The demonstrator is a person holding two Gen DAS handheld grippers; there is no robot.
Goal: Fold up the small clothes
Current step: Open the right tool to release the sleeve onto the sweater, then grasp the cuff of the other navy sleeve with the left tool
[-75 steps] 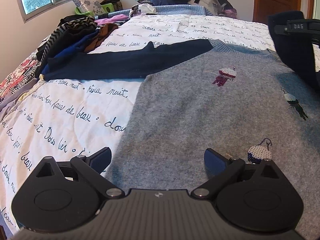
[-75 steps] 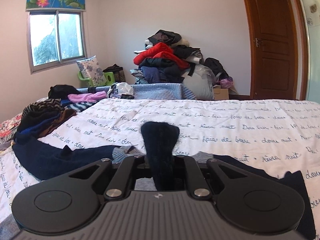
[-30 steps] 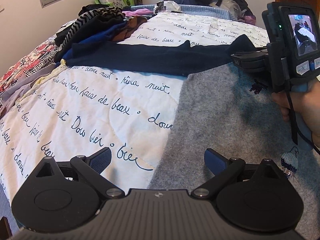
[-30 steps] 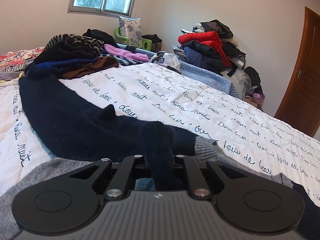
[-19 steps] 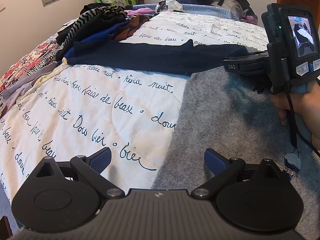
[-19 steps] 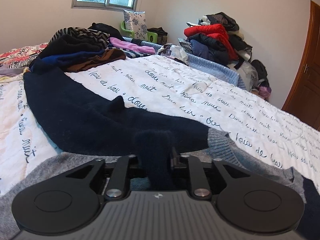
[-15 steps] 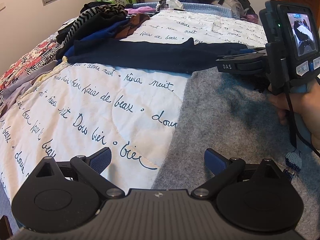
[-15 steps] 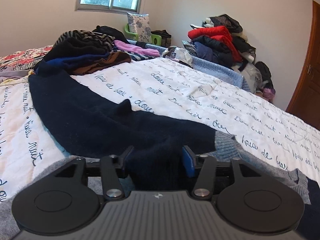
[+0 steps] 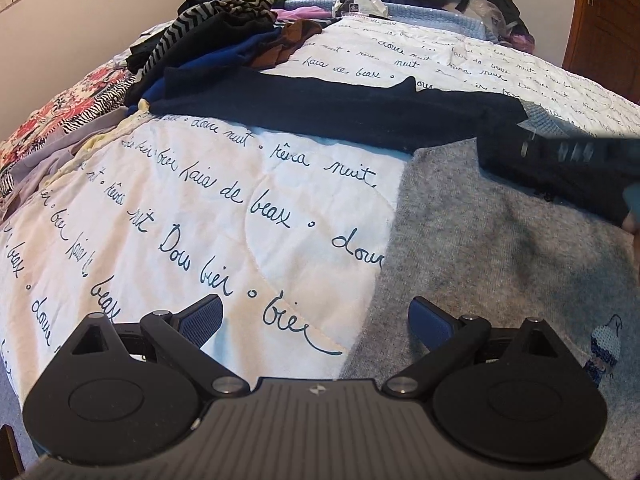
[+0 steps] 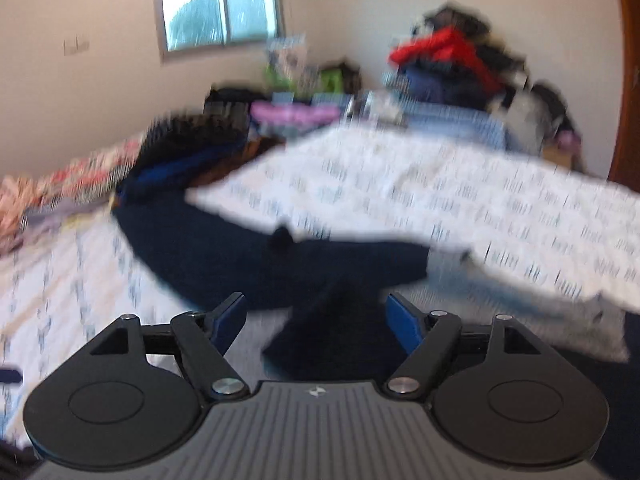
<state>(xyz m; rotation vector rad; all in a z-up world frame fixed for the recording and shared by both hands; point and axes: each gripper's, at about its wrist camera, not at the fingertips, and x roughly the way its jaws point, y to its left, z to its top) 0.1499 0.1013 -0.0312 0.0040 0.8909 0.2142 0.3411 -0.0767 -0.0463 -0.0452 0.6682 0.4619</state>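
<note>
Sweater (image 9: 500,264), grey with navy sleeves (image 9: 340,116), lies flat across our quilt (image 9: 200,200) so each sleeve can fold inward; our left gripper (image 9: 316,316) hovers wide at its edge, and our right gripper (image 10: 316,316), blurred, seems spread over a dark cuff (image 10: 336,332), gripping nothing

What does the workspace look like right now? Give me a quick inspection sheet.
Surface: bed quilt, white with handwritten script.
Job's things: grey sweater lying flat; its navy sleeve stretched out leftward.
Clutter: heap of clothes at the far left; second pile by the wall.
Grippers: left gripper open over the sweater's edge; right gripper open, holding nothing.
Cables: nothing seen.
Surroundings: window, wooden door.
</note>
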